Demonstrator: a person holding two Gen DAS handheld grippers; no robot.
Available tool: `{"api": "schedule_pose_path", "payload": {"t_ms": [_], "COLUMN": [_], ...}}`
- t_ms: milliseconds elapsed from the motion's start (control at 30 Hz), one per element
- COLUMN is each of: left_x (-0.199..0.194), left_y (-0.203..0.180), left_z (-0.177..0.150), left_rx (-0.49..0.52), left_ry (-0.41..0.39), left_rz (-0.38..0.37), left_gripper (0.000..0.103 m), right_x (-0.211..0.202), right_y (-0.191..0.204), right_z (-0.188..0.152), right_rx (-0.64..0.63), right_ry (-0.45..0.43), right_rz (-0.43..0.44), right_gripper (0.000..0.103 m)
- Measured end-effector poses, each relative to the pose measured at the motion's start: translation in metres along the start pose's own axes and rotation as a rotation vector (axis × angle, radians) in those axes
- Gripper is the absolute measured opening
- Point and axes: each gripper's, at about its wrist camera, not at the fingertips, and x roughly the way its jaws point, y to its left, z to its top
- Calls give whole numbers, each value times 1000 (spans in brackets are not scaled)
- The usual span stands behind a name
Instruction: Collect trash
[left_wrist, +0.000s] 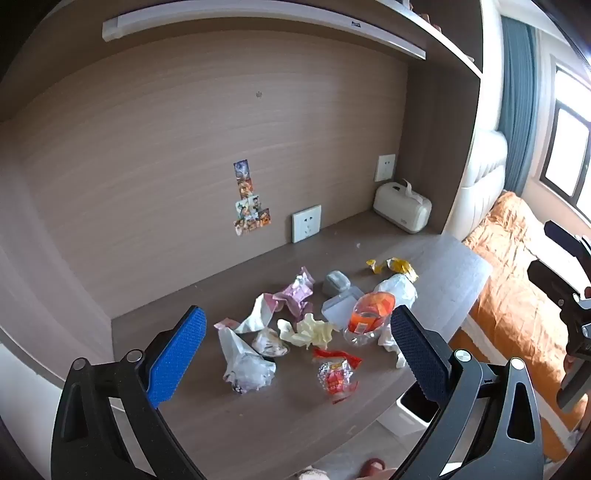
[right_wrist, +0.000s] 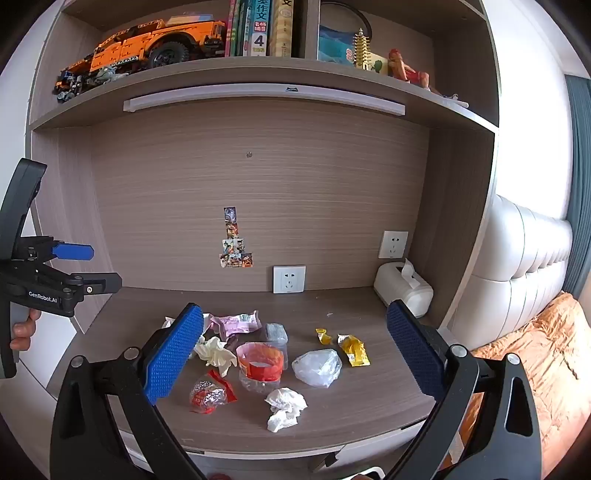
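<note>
Trash lies scattered on the wooden desk: a red snack wrapper, a crumpled white tissue, a plastic cup with an orange label, a clear plastic bag, a yellow wrapper, a pink wrapper and a cream tissue. My right gripper is open and empty above the desk's front. My left gripper is open and empty over the same pile, with the red wrapper and cup between its fingers' lines. The left gripper also shows at the left of the right wrist view.
A white bin stands on the floor under the desk's right front edge. A white tissue box sits at the back right corner. Wall sockets are on the back panel. A bed with an orange cover is to the right.
</note>
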Motion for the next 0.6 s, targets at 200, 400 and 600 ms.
{"api": "schedule_pose_path", "payload": {"t_ms": [200, 400, 600], "left_x": [-1, 3, 3], "left_y": [-7, -8, -9], "left_z": [-4, -4, -2], "left_rx": [26, 46, 48], "left_ry": [-14, -23, -23], "left_rz": [6, 10, 10], "left_gripper": [99, 98, 99], "right_x": [2, 4, 6], "right_y": [-2, -3, -3], "right_z": [1, 8, 2], "right_rx": [8, 13, 11], "right_ry": [2, 7, 8], "right_rz": [-1, 3, 12], "right_gripper": [99, 99, 99]}}
